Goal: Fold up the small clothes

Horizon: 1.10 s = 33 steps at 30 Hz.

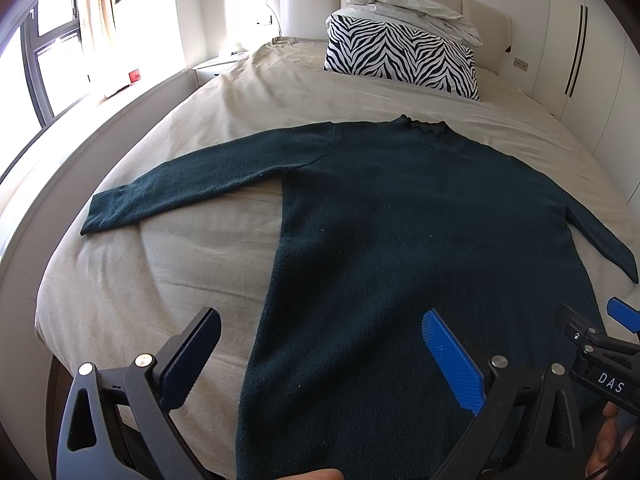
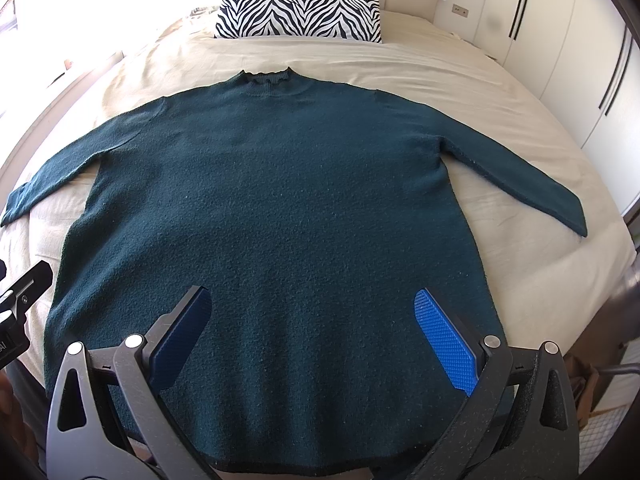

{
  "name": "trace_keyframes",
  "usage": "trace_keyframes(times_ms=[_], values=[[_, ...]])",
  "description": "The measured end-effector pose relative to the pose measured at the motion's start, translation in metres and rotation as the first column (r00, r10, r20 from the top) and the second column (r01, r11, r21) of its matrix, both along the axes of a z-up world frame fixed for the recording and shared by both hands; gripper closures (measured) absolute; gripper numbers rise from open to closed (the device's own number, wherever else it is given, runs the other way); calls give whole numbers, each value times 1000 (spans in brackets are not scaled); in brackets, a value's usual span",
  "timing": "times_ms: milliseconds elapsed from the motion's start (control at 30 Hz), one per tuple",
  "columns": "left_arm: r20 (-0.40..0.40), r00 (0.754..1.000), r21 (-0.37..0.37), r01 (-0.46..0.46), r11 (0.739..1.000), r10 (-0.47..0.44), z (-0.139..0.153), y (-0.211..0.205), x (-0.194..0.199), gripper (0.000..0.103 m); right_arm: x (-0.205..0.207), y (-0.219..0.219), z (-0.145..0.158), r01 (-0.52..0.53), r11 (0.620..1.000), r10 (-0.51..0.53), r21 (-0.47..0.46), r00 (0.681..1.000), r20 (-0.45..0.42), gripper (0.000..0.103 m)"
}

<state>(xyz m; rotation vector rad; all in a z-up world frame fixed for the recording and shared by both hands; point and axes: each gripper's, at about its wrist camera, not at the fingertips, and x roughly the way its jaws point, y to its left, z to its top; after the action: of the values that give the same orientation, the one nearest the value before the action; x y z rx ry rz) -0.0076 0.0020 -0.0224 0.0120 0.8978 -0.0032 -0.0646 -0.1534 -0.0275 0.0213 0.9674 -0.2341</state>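
Observation:
A dark teal knit sweater (image 2: 280, 208) lies flat and face up on the bed, collar (image 2: 267, 76) toward the pillows, both sleeves spread outward. Its left sleeve (image 1: 192, 184) stretches toward the bed's left side; its right sleeve (image 2: 520, 176) angles to the right. My left gripper (image 1: 320, 324) is open above the sweater's lower left edge, nothing between its fingers. My right gripper (image 2: 312, 304) is open over the lower middle of the sweater, above the hem (image 2: 296, 464). The right gripper's blue tip (image 1: 622, 312) shows at the left wrist view's right edge.
The beige bedsheet (image 1: 168, 272) covers a wide bed. A zebra-striped pillow (image 2: 298, 10) and crumpled white bedding (image 1: 412, 6) sit by the headboard. A window (image 1: 48, 48) lies to the left, white wardrobe doors (image 2: 568, 40) to the right.

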Motion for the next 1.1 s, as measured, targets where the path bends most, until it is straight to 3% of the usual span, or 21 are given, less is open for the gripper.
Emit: trace_keyframes(times_ms=[367,567,733,867,967,1100], values=[[-13,1000,-2,8,1000,-8,1,-2,1,0,1,-2,-4,3,1000,-3,7,1000,-5,0],[-40,999,-68,34,997,-37,-3,-4,3,0,2,-9,-7,11,1000,-11,26,1000,-7,0],[-13,999,-31,38,999,-38,-5,-10,3,0,2,-25,-9,31,998,-31,53,1000,-1,0],[-20,999,3,32,999,-32,-7,-14,10,0,0,-58,-4,67,992,-71,104,997,37,0],[-52,998,-13,31,999,-32,-10,-13,20,0,-6,-103,5,110,978,-129,177,986,101,0],[-109,994,-78,9,997,-17,-16,-9,36,0,-16,-197,12,232,918,-293,320,943,156,0]])
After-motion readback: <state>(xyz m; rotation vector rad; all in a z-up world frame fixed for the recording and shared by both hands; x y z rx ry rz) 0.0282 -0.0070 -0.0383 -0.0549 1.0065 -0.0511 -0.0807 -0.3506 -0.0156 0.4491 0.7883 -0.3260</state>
